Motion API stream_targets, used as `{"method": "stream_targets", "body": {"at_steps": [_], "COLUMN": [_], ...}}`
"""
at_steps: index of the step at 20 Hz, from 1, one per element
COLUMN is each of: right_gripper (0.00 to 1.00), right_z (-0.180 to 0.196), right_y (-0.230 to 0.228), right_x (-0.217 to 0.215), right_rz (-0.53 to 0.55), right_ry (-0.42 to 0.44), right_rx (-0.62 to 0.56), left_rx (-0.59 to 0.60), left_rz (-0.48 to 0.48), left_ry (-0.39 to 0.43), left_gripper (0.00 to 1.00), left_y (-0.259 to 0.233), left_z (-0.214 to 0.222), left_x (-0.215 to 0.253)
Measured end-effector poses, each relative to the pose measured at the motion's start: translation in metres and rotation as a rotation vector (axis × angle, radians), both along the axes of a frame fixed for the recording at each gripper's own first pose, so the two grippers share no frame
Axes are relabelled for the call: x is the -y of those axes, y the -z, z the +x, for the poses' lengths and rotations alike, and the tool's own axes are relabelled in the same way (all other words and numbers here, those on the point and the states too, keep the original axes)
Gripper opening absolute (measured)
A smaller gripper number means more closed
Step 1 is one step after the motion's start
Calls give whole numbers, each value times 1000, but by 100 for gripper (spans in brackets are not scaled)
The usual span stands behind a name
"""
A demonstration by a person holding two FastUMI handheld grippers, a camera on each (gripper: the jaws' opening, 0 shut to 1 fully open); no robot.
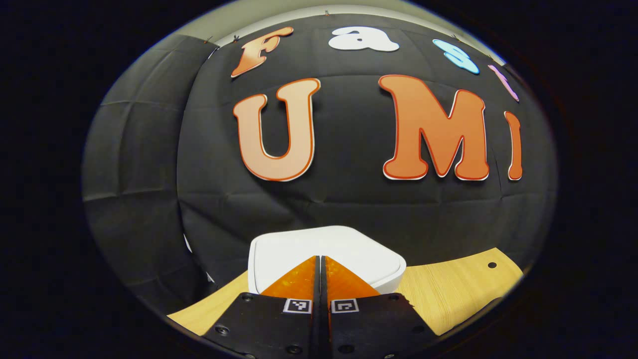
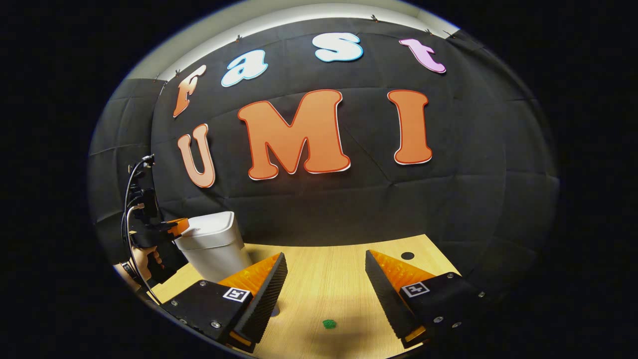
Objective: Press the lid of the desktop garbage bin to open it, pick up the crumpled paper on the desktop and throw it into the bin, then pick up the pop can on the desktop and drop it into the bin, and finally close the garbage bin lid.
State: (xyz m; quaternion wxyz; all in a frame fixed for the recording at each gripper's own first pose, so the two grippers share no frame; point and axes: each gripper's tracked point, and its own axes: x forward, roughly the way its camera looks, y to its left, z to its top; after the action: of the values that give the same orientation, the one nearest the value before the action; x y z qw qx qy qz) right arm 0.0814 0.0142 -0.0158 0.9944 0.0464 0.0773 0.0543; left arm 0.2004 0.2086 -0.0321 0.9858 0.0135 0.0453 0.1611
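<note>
In the left gripper view, my left gripper (image 1: 321,259) is sitting closed, fingers pinched together with nothing between them, tips hovering right over the white plastic lid (image 1: 299,249) of the desktop garbage bin on the light wooden table (image 1: 448,294). I'm guessing I'm doing the press-to-open step; next it needs a push straight down.

In the right gripper view, my right gripper (image 2: 326,264) is hanging wide open and empty over the table, a small green scrap (image 2: 329,324) below it, the bin (image 2: 214,249) off to the side.
</note>
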Motion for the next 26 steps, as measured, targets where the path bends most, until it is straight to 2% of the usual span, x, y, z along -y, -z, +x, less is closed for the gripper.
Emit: {"method": "stream_targets", "body": {"at_steps": [6, 9, 12, 15, 17, 18, 20, 22, 24, 25, 26], "right_gripper": [94, 94, 94, 94, 94, 94, 94, 94, 94, 94, 94], "right_z": [7, 6, 2, 1, -3, -4, -9, -14, -19, -20, -21], "right_y": [2, 6, -2, -10, -12, -13, -12, -12, -9, -5, 2], "right_x": [-5, -18, -22, -20, -18, -18, -17, -19, -21, -22, -22], "right_rz": [-5, -9, -17, -13, -5, -4, -6, -4, 0, -1, -5], "right_ry": [-6, -37, -52, -44, -38, -35, -33, -37, -45, -48, -51], "right_rx": [-14, -29, -6, 14, 19, 21, 21, 23, 21, 12, -4], "left_rx": [0, 52, 68, 105, 124, 137, 143, 133, 138, 138, 133], "left_rz": [-48, -116, -96, -9, 34, 31, -5, -22, -27, -27, -25], "left_ry": [-11, -2, -9, -35, -16, 28, 171, 216, 221, 220, 213], "left_gripper": [0, 0, 0, 1, 2, 4, 19, 55, 91, 95, 95], "left_y": [14, 14, -2, -45, -65, -71, -71, -71, -67, -64, -59], "left_z": [2, 1, -11, -36, -59, -67, -82, -96, -110, -116, -121], "left_x": [-3, -3, -3, 10, 30, 46, 91, 109, 118, 121, 122]}}
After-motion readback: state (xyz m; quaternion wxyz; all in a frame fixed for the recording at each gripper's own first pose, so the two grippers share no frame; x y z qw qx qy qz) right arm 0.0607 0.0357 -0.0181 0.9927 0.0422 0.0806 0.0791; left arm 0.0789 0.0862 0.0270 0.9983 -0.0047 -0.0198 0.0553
